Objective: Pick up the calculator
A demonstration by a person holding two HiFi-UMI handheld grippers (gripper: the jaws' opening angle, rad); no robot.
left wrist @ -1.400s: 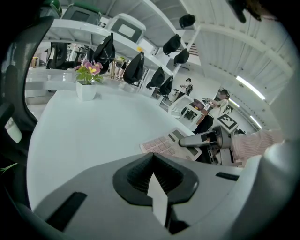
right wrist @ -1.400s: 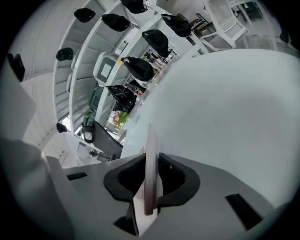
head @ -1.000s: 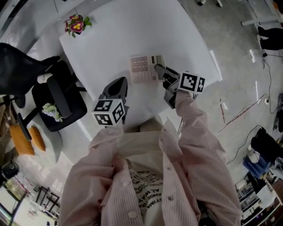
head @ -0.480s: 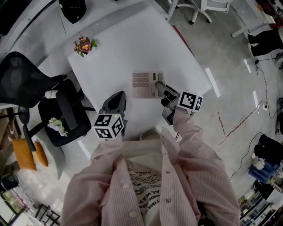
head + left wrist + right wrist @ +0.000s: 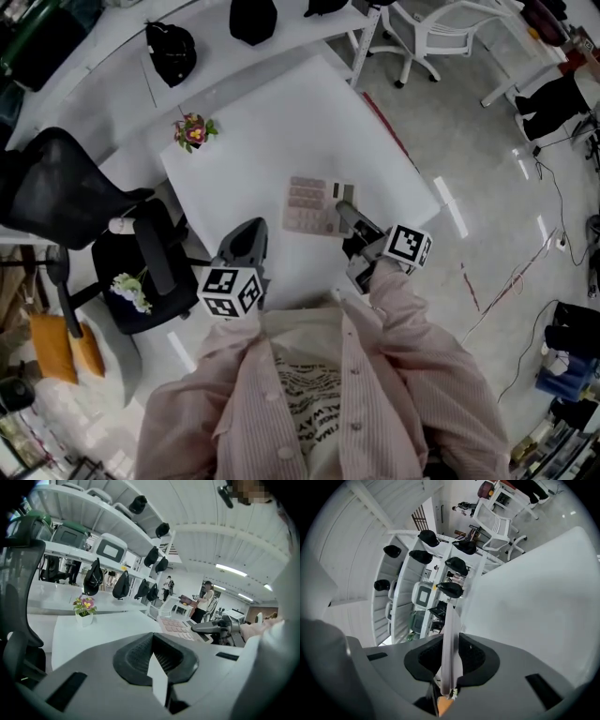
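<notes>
The calculator (image 5: 309,206) is a pinkish slab with rows of keys and a small display at its right end. My right gripper (image 5: 345,214) is shut on that right end and holds it above the white table (image 5: 272,122). In the right gripper view the calculator (image 5: 451,634) stands edge-on, clamped between the jaws of my right gripper (image 5: 451,654). My left gripper (image 5: 251,232) hangs at the table's near edge, left of the calculator, shut and empty. In the left gripper view, beyond my left gripper (image 5: 157,648), the calculator (image 5: 177,625) shows at the right.
A small pot of flowers (image 5: 193,131) stands at the table's far left corner. A black office chair (image 5: 66,197) is left of the table and a white chair (image 5: 422,37) beyond it. Black bags (image 5: 171,52) sit on the shelf behind. Cables lie on the floor at the right.
Both grippers have risen. The calculator has come up with the right gripper, still clamped at its right end. The left gripper stays shut and empty.
</notes>
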